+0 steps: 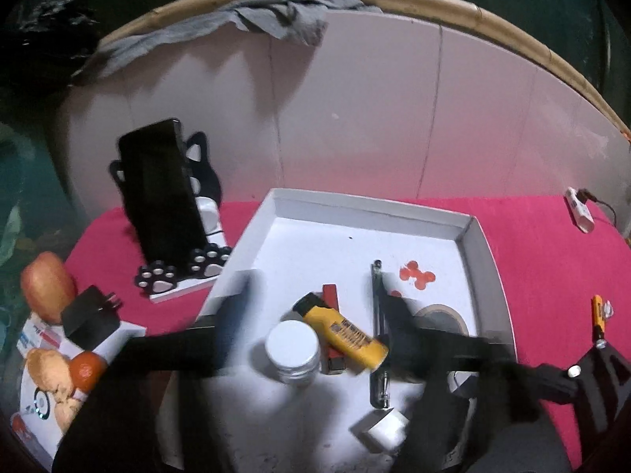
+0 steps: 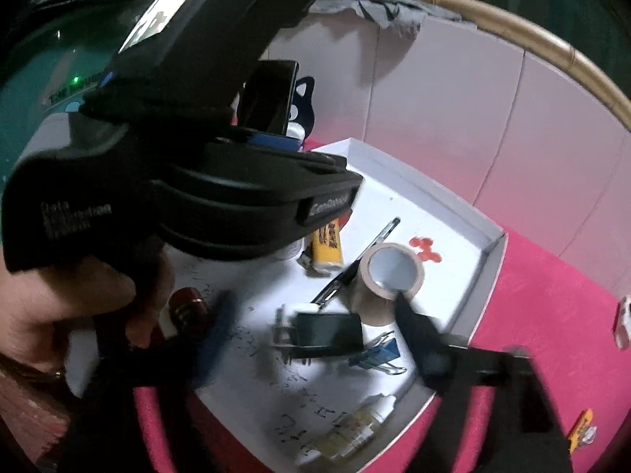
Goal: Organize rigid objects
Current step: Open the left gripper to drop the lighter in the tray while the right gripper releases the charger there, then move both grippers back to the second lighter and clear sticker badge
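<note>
While both grippers hang over the white tray (image 1: 469,232), the left gripper (image 1: 315,315) has its jaws wide open with nothing pressed between them, and the right gripper (image 2: 311,315) is wide open too, holding nothing. Near the middle of the tray lie a yellow lighter (image 1: 343,329), a white-lidded jar (image 1: 292,349) and a pen (image 1: 376,303), close together. A tape roll (image 2: 388,276) stands by the tray's right wall, with a black charger (image 2: 327,335) and a blue clip (image 2: 380,352) just beside it
</note>
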The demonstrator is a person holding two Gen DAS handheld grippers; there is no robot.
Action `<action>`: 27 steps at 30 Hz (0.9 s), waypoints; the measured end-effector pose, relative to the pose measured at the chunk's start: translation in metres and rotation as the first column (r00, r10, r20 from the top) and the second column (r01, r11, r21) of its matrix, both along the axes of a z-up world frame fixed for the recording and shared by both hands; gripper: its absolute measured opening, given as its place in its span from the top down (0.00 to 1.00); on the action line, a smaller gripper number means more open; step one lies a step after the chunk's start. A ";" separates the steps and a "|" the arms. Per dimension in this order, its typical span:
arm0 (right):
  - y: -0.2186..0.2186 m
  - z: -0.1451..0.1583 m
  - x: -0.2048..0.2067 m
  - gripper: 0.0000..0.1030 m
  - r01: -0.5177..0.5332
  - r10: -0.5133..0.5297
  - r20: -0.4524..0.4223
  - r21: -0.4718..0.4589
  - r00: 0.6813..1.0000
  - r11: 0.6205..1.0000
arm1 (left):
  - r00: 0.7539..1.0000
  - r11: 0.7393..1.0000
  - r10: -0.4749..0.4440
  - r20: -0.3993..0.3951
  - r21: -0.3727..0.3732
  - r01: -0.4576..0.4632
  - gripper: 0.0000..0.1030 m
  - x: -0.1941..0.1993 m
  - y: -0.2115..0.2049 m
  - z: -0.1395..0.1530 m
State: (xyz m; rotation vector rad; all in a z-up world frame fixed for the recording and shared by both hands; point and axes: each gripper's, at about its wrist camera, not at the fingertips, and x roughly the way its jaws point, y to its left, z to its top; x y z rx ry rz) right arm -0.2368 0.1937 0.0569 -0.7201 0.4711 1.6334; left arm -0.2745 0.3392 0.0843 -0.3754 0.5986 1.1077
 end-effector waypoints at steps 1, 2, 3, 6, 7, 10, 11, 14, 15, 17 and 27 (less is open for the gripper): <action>-0.003 0.002 0.000 0.10 0.000 0.000 0.004 0.011 1.000 1.000 | 1.000 1.000 0.013 0.006 0.015 -0.013 0.05 -0.003 -0.003 0.002; -0.006 0.004 0.001 0.05 0.002 -0.002 0.006 0.020 1.000 1.000 | 0.999 0.999 0.031 0.011 0.030 -0.031 0.00 -0.007 -0.006 0.003; -0.009 0.005 0.003 0.00 0.008 -0.008 0.005 0.030 1.000 1.000 | 0.999 0.998 0.044 0.012 0.038 -0.045 0.00 -0.009 -0.009 0.005; -0.016 0.008 0.013 0.00 0.031 -0.030 -0.017 0.045 0.999 0.998 | 0.997 0.997 0.069 0.023 0.040 -0.070 0.00 -0.015 -0.016 0.008; -0.019 0.009 0.017 0.00 0.046 -0.045 -0.026 0.049 0.999 0.998 | 0.997 0.996 0.074 0.030 0.043 -0.075 0.00 -0.017 -0.019 0.009; -0.026 0.013 0.034 0.00 0.086 -0.083 -0.059 0.057 0.995 0.995 | 0.996 0.996 0.075 0.045 0.047 -0.077 0.00 -0.017 -0.030 0.013; -0.029 0.014 0.038 0.00 0.096 -0.092 -0.068 0.059 0.993 0.994 | 0.996 0.996 0.075 0.053 0.048 -0.078 0.00 -0.017 -0.034 0.014; -0.042 0.019 0.054 0.00 0.138 -0.131 -0.101 0.062 0.986 0.988 | 0.994 0.996 0.067 0.087 0.049 -0.072 0.00 -0.016 -0.048 0.020; -0.046 0.020 0.059 0.00 0.154 -0.147 -0.109 0.062 0.983 0.986 | 0.992 0.996 0.064 0.105 0.053 -0.070 0.00 -0.016 -0.054 0.022; -0.047 0.019 0.071 0.00 0.185 -0.177 -0.123 0.059 0.977 0.981 | 0.989 0.997 0.048 0.140 0.056 -0.056 0.00 -0.016 -0.065 0.026; -0.067 0.008 0.119 0.00 0.296 -0.285 -0.195 0.027 0.938 0.955 | 0.992 0.998 -0.048 0.118 0.054 0.042 0.00 0.021 -0.092 0.029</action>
